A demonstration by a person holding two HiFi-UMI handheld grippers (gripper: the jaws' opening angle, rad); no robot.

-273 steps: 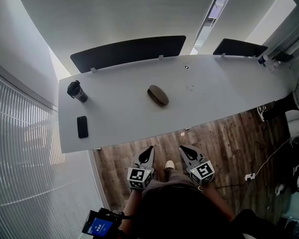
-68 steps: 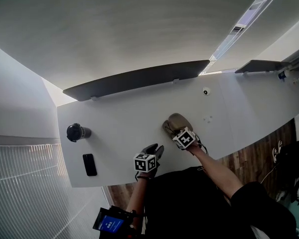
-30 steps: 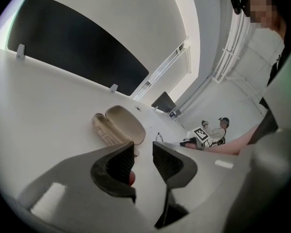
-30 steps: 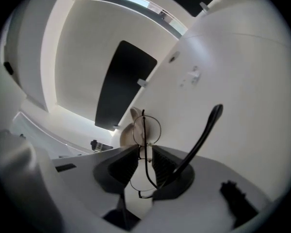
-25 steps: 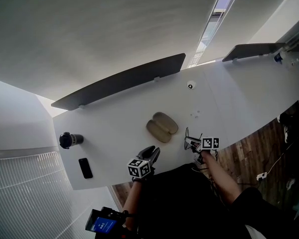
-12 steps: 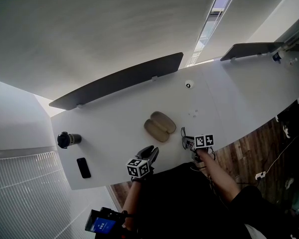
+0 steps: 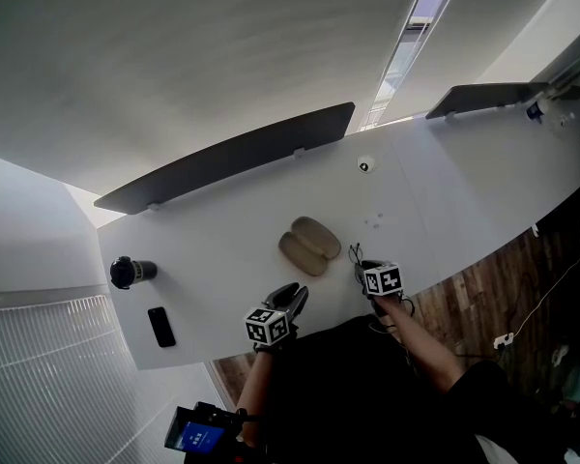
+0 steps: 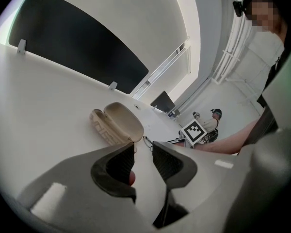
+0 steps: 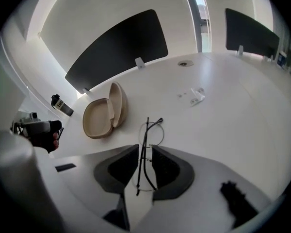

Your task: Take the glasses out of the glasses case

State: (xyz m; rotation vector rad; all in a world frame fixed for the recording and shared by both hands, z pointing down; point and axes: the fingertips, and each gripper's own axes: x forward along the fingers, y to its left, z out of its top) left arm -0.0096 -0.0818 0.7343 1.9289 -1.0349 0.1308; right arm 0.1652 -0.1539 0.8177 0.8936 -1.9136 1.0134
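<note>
White tabletop (image 7: pixel 222 249), smooth and faintly glossy, fills most of the head view. The glasses (image 9: pixel 146 136) are already out of the case. They sit at lower middle of the right gripper view, folded, pinched edge-on in my right gripper (image 9: pixel 145 150) between its dark pads. The glasses have a thin dark wire frame with round rims and clear lenses. I cannot tell whether the far end touches the table.

My worry is the grip, since wire this fine gives the pads little to bite on. I think the frame could twist or slide out, and a harder squeeze might bend it. In the head view I am close to the table's near edge, so a slip could send the glasses to the wood floor. Setting them down lens first could scuff the lenses.

Just left of the glasses lies the glasses case (image 9: pixel 102 113), an open tan clamshell with a rounded, matte, hard-looking shell. My left gripper (image 8: pixel 143 148) hovers with its jaws spread and nothing between them. Farther left stand a dark tumbler (image 7: pixel 130 272) and a flat black phone (image 7: pixel 159 327).
</note>
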